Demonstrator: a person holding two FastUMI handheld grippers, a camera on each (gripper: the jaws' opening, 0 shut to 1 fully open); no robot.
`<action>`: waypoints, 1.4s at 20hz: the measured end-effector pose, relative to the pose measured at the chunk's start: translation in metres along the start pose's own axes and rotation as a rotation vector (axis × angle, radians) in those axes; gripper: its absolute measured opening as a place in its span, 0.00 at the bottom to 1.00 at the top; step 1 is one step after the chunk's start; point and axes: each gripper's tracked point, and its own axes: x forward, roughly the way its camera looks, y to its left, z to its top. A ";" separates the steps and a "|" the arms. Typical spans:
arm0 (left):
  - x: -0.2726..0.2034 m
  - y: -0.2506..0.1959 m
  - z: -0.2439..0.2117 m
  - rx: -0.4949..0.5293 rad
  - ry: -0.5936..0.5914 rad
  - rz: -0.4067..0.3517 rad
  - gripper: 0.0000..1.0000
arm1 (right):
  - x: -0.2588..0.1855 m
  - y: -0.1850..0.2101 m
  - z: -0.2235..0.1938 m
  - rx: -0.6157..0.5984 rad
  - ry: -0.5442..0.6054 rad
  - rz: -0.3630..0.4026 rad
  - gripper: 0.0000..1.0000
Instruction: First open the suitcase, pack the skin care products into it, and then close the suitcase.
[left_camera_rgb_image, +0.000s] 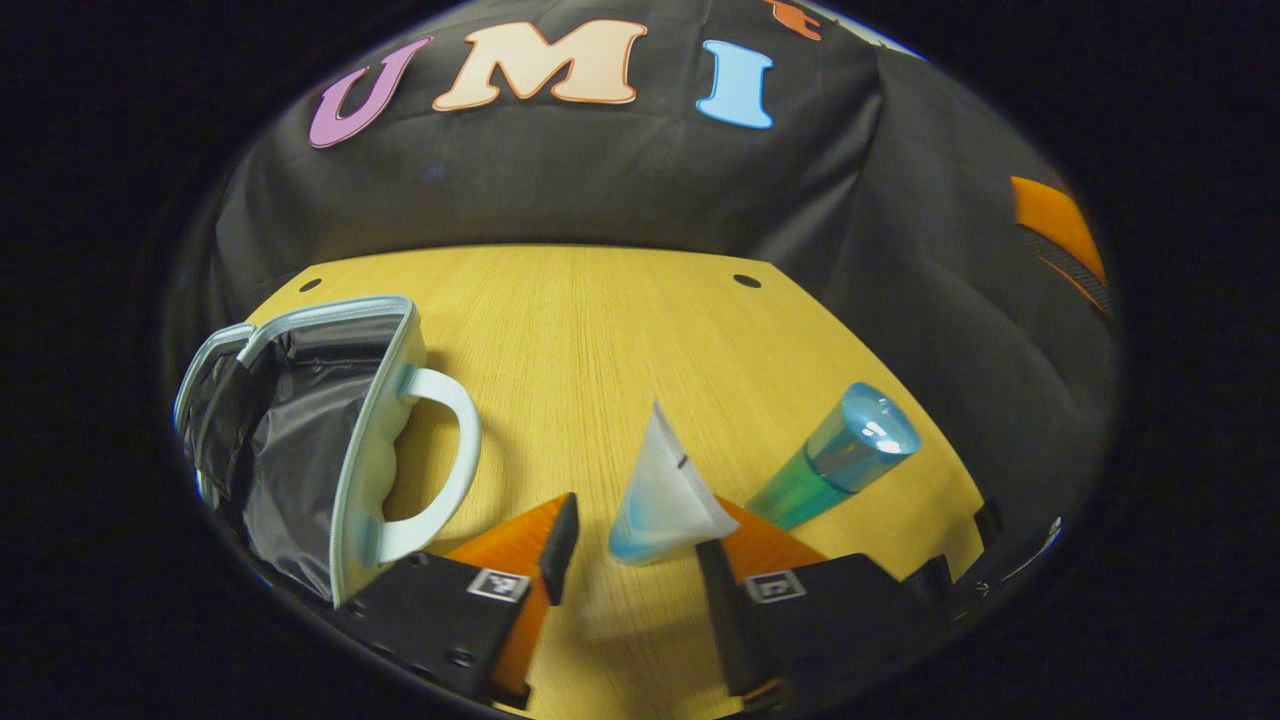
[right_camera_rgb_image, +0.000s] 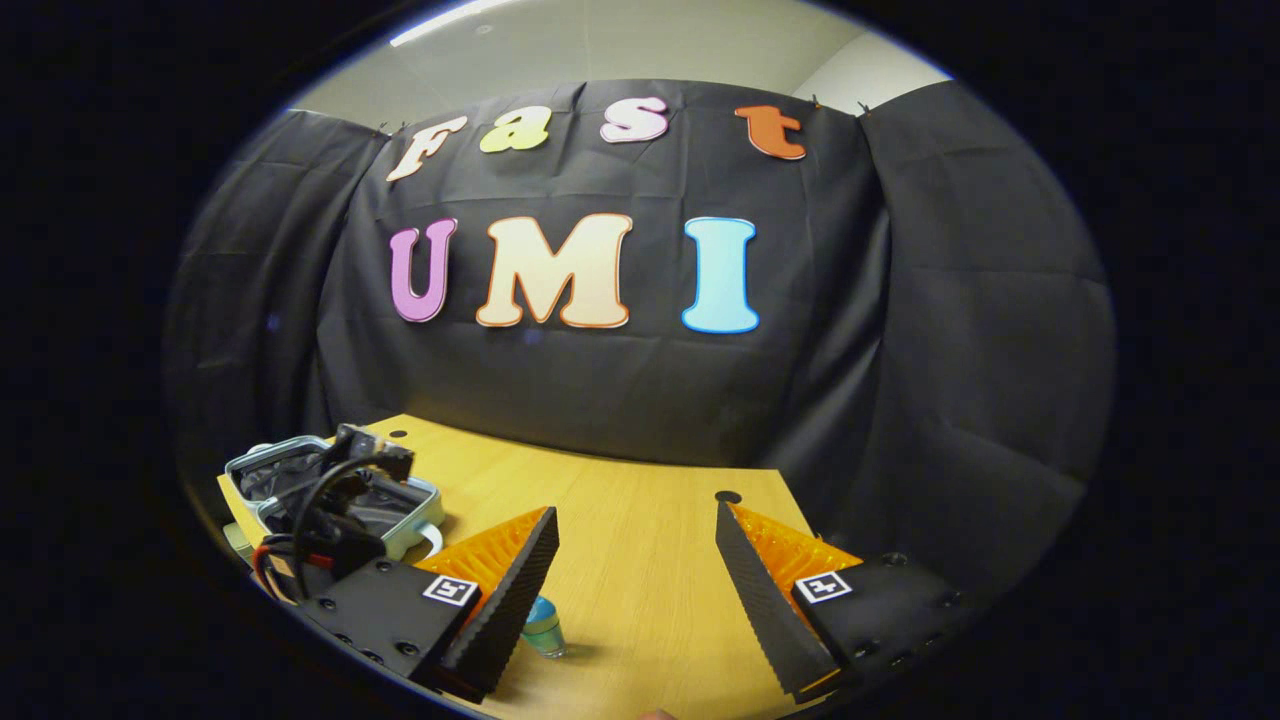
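In the left gripper view a pale mint suitcase (left_camera_rgb_image: 375, 440) lies open at the left, showing its black lining and a curved handle (left_camera_rgb_image: 445, 460). A white tube with a blue cap (left_camera_rgb_image: 665, 500) stands cap-down on the wooden table (left_camera_rgb_image: 600, 330), inside the gap of my open left gripper (left_camera_rgb_image: 635, 545); it sits close to the right-hand finger and apart from the other. A teal bottle (left_camera_rgb_image: 845, 455) stands to its right. In the right gripper view my right gripper (right_camera_rgb_image: 635, 515) is open and holds nothing. The teal bottle (right_camera_rgb_image: 543, 625) peeks out behind its left finger.
In the right gripper view the other gripper with its cables (right_camera_rgb_image: 330, 510) hangs in front of the open suitcase (right_camera_rgb_image: 400, 510) at the table's left end. Black cloth walls close the table's far and right sides. Small round holes (left_camera_rgb_image: 746, 281) mark the table's far edge.
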 end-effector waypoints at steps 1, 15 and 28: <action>0.002 0.005 -0.003 0.007 0.005 0.020 0.51 | 0.001 0.005 -0.006 -0.004 0.009 0.015 0.99; -0.073 0.020 0.074 0.008 -0.057 0.036 0.21 | 0.032 0.067 -0.140 -0.034 0.230 0.211 1.00; -0.117 0.137 0.053 -0.043 0.047 0.205 0.21 | 0.038 0.108 -0.175 -0.003 0.422 0.293 0.47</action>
